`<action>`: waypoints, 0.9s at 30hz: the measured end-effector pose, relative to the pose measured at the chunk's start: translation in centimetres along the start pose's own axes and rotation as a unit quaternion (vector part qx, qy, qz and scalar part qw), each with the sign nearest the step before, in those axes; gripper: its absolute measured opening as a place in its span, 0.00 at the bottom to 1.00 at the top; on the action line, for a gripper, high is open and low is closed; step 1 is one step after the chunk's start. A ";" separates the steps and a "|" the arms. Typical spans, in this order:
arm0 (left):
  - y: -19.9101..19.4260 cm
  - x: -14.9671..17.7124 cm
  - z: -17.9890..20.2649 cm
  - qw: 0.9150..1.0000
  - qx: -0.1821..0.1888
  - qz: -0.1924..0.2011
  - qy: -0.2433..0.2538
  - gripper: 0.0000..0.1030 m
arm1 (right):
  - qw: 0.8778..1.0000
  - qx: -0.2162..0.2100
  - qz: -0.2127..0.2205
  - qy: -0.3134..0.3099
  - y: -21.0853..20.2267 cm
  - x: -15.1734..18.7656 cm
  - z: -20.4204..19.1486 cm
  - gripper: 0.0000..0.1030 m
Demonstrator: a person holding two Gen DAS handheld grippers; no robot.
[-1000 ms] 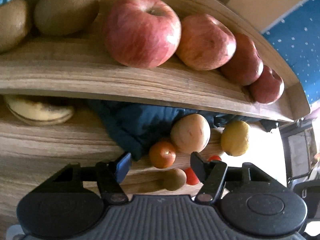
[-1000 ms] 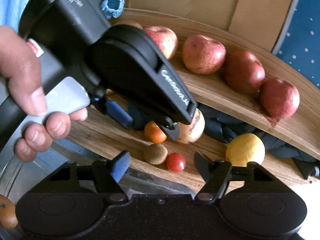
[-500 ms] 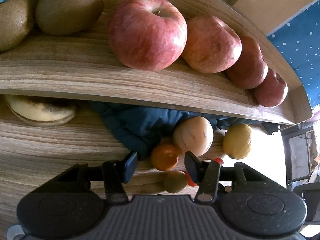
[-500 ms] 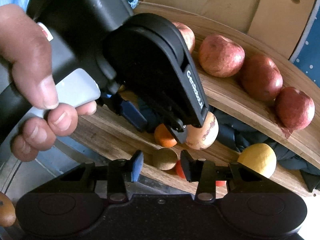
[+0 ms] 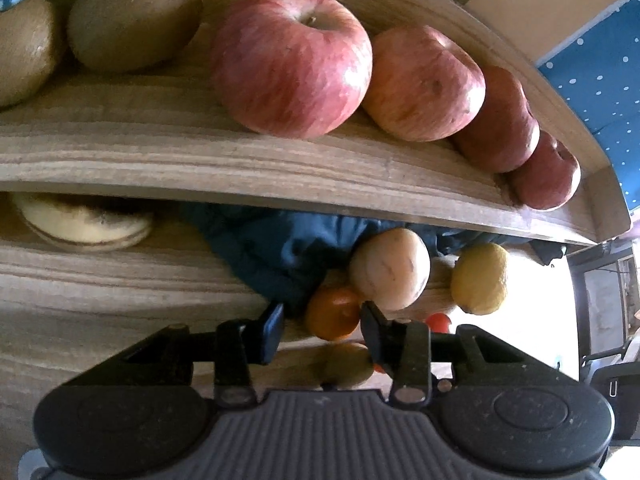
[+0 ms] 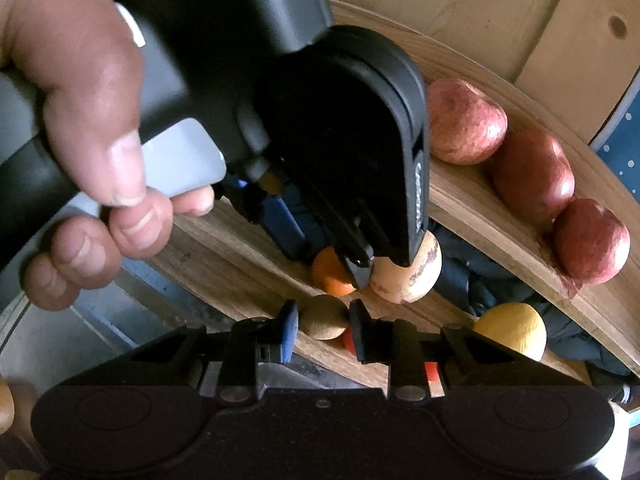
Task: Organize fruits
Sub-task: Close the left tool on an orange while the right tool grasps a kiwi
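While the left gripper (image 5: pixel 322 328) is parted around the orange (image 5: pixel 334 312) at lower centre, the right gripper (image 6: pixel 322 326) brackets the kiwi (image 6: pixel 325 316), not clenched; closing comes next, I judge. Upper shelf (image 5: pixel 160 152) holds four apples (image 5: pixel 292 60) and two kiwis.

Four red apples (image 5: pixel 292 60) are lined up along the upper wooden shelf (image 5: pixel 160 156), with two kiwis (image 5: pixel 132 12) at its left end. On the lower shelf an orange (image 5: pixel 332 312) is framed between the parted fingers of the left gripper (image 5: pixel 322 330) — untouched on the left side, contact on the right cannot be judged.
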State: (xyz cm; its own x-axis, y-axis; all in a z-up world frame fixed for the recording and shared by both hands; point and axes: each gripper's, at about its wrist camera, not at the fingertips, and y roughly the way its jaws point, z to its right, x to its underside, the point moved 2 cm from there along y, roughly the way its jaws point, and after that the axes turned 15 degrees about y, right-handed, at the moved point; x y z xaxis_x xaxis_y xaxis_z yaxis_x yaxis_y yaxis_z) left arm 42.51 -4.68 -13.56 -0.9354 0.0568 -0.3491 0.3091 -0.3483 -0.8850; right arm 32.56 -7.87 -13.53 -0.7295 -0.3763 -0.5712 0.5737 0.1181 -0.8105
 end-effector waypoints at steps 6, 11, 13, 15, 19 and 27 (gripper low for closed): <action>0.0 0.7 -0.4 0.999 0.023 -0.005 -0.023 0.43 | 1.000 -0.002 -0.005 0.003 -0.2 0.2 0.3 0.29; 0.1 0.3 -0.4 0.999 0.027 0.003 -0.041 0.43 | 1.000 0.000 -0.005 0.011 -0.3 0.3 0.6 0.29; 0.2 0.1 -0.3 0.999 0.025 0.003 -0.047 0.43 | 1.000 0.001 -0.005 0.013 -0.4 0.3 0.6 0.29; 0.3 -0.1 -0.2 0.999 0.022 0.004 -0.048 0.43 | 1.000 0.001 -0.005 0.017 -0.3 0.3 0.7 0.29; 0.5 0.1 0.0 0.999 0.009 0.003 -0.043 0.34 | 1.000 0.001 -0.004 0.022 -0.2 0.4 0.8 0.29; 0.1 0.5 -0.3 0.999 0.010 0.009 -0.044 0.32 | 0.999 -0.001 -0.004 0.033 -0.2 0.4 1.3 0.29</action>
State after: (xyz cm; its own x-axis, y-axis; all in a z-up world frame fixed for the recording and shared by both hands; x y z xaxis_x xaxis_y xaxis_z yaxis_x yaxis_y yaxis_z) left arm 42.17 -4.42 -13.91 -0.9413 -0.0327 -0.3360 0.3240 -0.3670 -0.8720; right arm 32.60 -9.29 -13.42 -0.7565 -0.3158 -0.5727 0.5677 0.1176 -0.8148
